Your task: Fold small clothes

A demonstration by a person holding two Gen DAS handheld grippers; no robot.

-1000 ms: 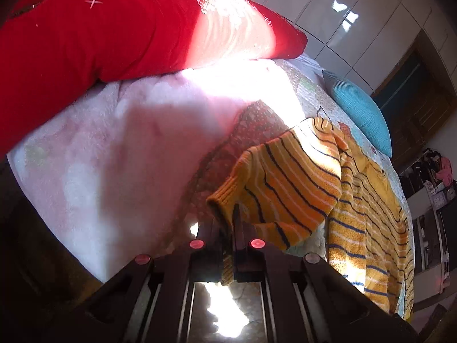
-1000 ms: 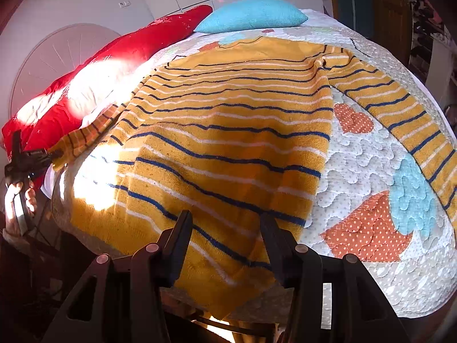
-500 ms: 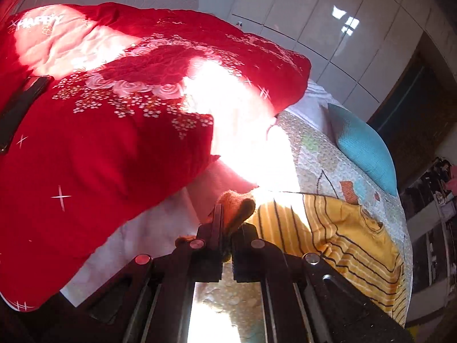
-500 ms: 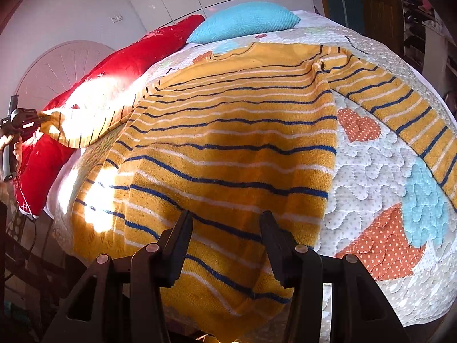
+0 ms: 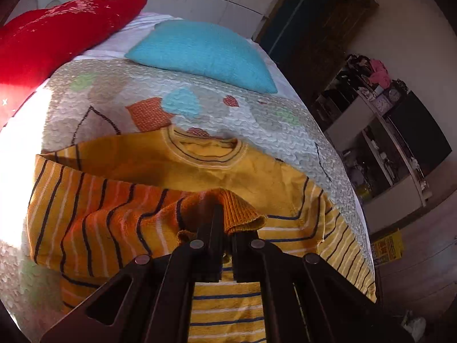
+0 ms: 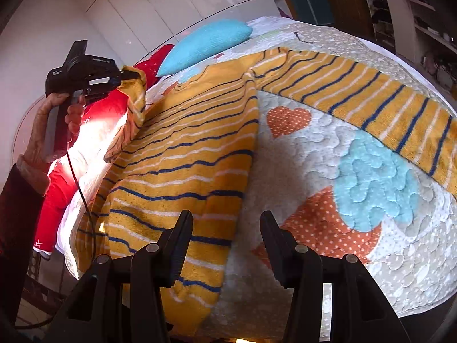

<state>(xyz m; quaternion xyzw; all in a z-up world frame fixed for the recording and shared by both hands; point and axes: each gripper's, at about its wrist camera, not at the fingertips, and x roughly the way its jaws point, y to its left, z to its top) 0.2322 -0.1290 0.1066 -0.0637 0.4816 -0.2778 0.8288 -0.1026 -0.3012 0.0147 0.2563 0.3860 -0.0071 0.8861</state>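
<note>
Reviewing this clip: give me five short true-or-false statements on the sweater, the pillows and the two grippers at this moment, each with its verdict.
1. The left gripper is shut on the yellow striped knit sweater's sleeve cuff. True.
2. The right gripper grips the sweater's hem. False: its fingers are apart, holding nothing.
3. A turquoise pillow lies on the quilted bedspread. True.
4. The sweater is folded into a square. False: its other sleeve lies stretched out.
5. The red pillow covers the neckline. False: it lies apart.

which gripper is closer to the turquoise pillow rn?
Left. The left gripper, shut on the sweater's sleeve cuff, is up near the turquoise pillow; the right gripper hangs open over the hem, far from it.
</note>
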